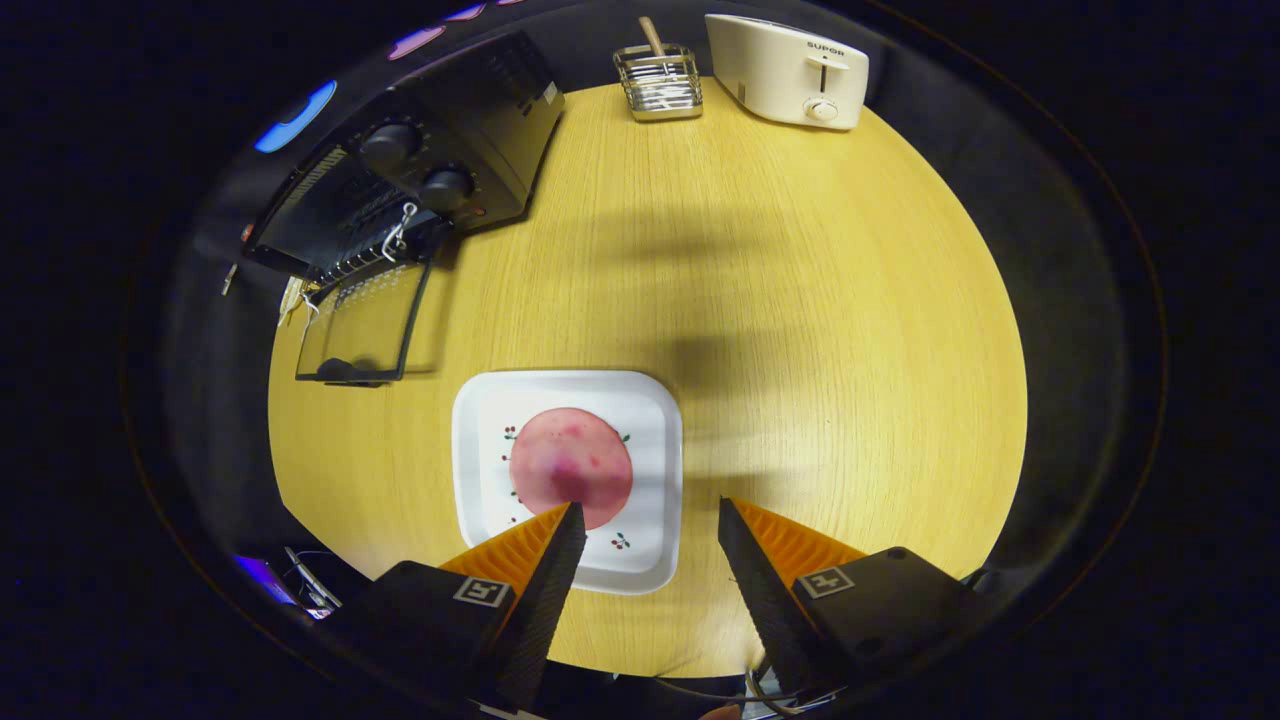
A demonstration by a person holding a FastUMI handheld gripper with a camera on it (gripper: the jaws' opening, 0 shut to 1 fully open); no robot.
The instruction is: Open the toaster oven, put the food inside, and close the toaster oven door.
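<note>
Claw: the claw [645,520] is wide open and holds nothing; it hangs above the near part of the desk.
Fingers: the left fingertip [560,540] lies over the near right part of the plate, close to the edge of the food; the right fingertip [745,540] is over bare wood, to the right of the plate.
Desk: the desk [820,330] is round, of light wood, with a soft shadow across its middle.
Plate: the plate [480,410] is white and square with round corners, with small cherry marks; it lies flat on the near side of the desk, a bit left of the claw's gap.
Food: the food [570,465] is a flat, round, pink slice with darker spots; it lies in the middle of the plate, just ahead of the left finger, and is not gripped.
Oven: the oven [450,150] is black with two knobs, at the far left of the desk, well apart from the plate.
Door: the door [360,325] is open, folded down toward the plate, with glass and a dark handle at its near edge.
Toaster: the toaster [790,70] is cream, at the far edge of the desk, right of the rack.
Rack: the rack [660,85] is a small wire holder with a wooden stick in it, between the oven and the toaster.
</note>
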